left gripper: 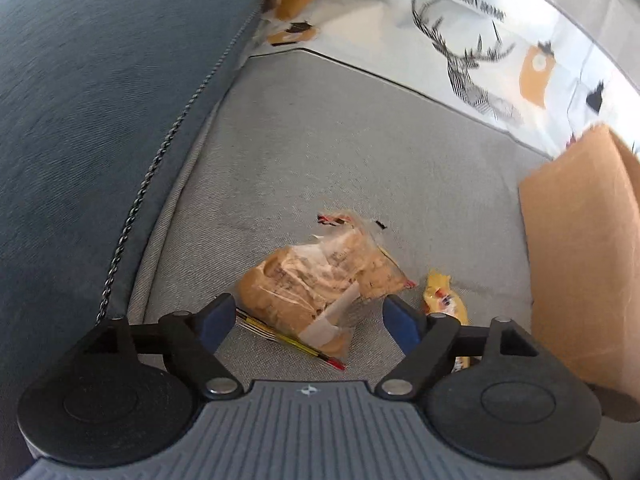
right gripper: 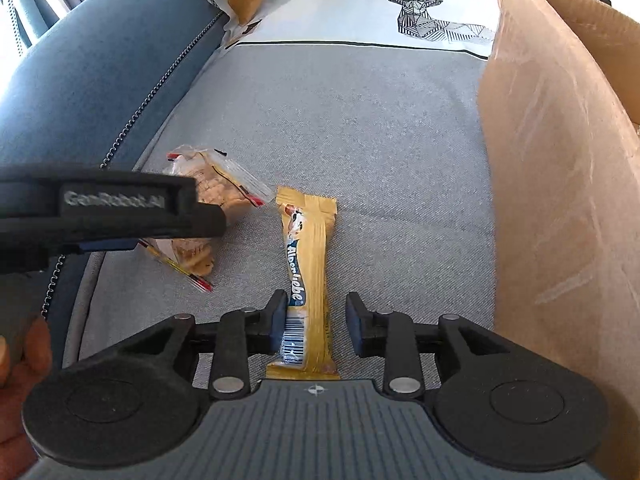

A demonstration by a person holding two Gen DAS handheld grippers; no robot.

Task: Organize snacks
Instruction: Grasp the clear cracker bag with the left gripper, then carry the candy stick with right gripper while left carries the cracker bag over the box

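A clear bag of tan biscuits (left gripper: 316,280) lies on the grey sofa seat (left gripper: 320,152). My left gripper (left gripper: 308,322) stands open and wide just above it, a blue pad on each side of the bag's near end, neither pressing on it. A yellow wrapped snack bar (right gripper: 310,264) lies lengthwise on the seat. My right gripper (right gripper: 316,324) is open around its near end: the left pad is at the wrapper's edge and a gap shows on the right. The bar (left gripper: 444,296) also shows in the left wrist view, and the biscuit bag (right gripper: 212,192) in the right wrist view.
An open cardboard box (right gripper: 560,180) stands on the seat at the right, close to both grippers, and appears again as the box (left gripper: 580,260). The blue armrest (right gripper: 100,80) rises on the left. A white deer-print cushion (right gripper: 420,8) lines the back. A hand (right gripper: 24,360) shows at the lower left.
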